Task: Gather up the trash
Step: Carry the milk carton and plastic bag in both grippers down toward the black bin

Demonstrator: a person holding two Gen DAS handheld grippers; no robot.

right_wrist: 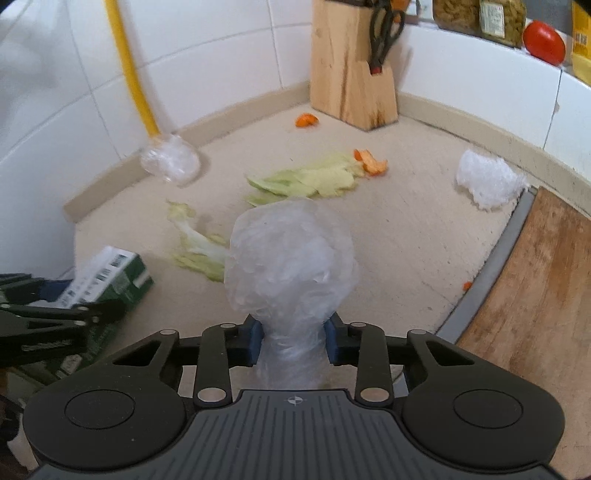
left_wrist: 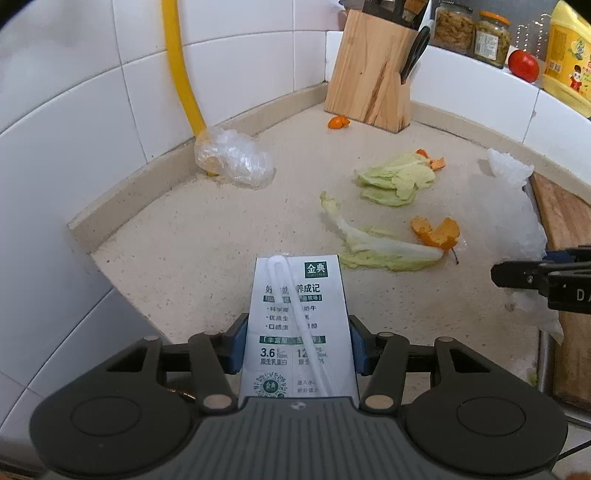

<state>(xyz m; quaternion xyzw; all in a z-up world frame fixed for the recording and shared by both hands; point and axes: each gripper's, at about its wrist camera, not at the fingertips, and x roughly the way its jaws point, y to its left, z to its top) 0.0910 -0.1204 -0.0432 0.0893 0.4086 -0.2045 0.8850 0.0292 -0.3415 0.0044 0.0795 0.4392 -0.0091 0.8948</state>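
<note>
A white and green milk carton (left_wrist: pixel 297 295) stands between the blue pads of my left gripper (left_wrist: pixel 297 345), which press on both its sides, low over the beige counter (left_wrist: pixel 184 240). The right wrist view shows the same carton (right_wrist: pixel 110 273) at the left. My right gripper (right_wrist: pixel 293 339) is shut on the neck of a crumpled clear plastic bag (right_wrist: pixel 291 258). Cabbage leaves (left_wrist: pixel 399 181) (left_wrist: pixel 373 247) and orange peels (left_wrist: pixel 436 230) (left_wrist: pixel 338 122) lie further out on the counter.
A wooden knife block (left_wrist: pixel 373 74) stands in the back corner. Plastic wrap (left_wrist: pixel 236 158) surrounds the foot of a yellow pipe (left_wrist: pixel 181 66). More crumpled white plastic (right_wrist: pixel 487 181) lies at the right by a wooden board (right_wrist: pixel 535 295). Jars (left_wrist: pixel 454 26) and a tomato (left_wrist: pixel 522 64) sit on the ledge.
</note>
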